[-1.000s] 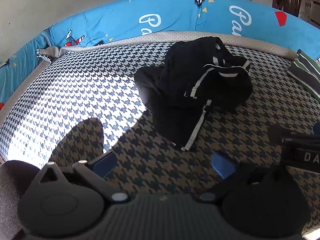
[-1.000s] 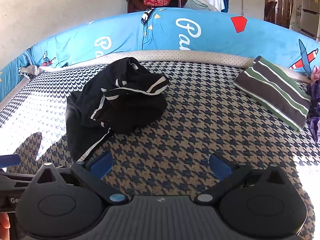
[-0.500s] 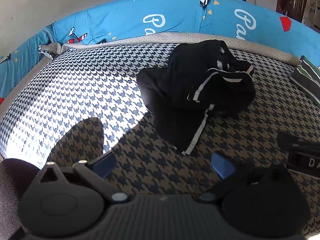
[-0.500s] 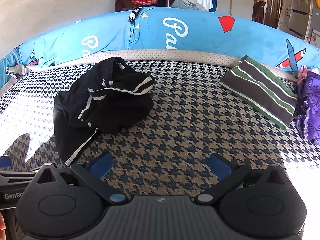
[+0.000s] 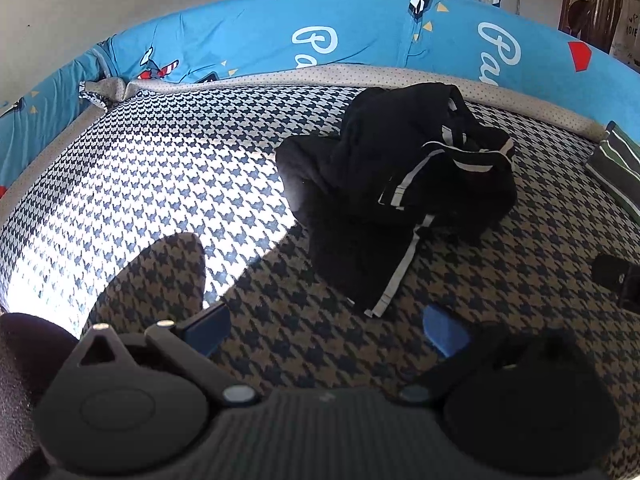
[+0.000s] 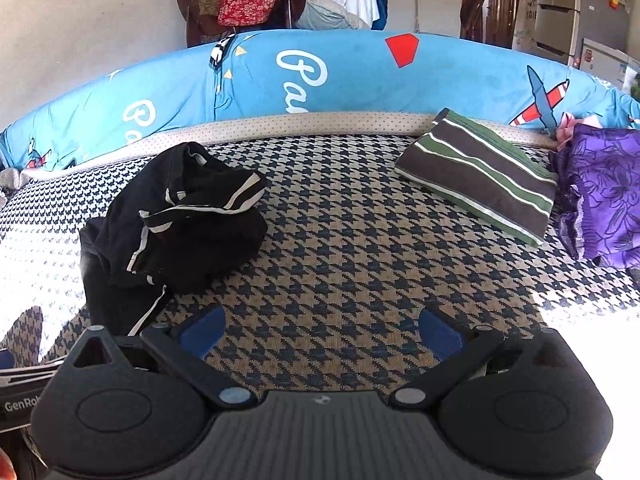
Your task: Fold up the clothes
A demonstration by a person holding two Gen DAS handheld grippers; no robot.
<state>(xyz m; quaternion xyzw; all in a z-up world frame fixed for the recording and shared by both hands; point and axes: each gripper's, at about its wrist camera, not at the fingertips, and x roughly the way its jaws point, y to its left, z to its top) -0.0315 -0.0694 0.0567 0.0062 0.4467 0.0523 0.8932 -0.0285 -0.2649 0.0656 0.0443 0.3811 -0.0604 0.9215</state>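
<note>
A crumpled black garment with white stripes lies bunched on the houndstooth bed cover; the right wrist view has the same garment at the left. My left gripper hovers open just short of the garment's nearest striped hem, nothing between its blue pads. My right gripper is open too, over bare cover to the right of the garment. A striped green and brown folded cloth lies at the far right, beside a purple flowered garment.
A blue printed bolster and a beige dotted roll line the bed's far edge. Clothes hang on a rack beyond it. The other gripper's body shows at the right in the left wrist view. Bright sunlight covers the bed's left part.
The right gripper has swung to the right, bringing the striped cloth and purple garment further into view. The left gripper has edged slightly, the black garment sitting a little more to the right.
</note>
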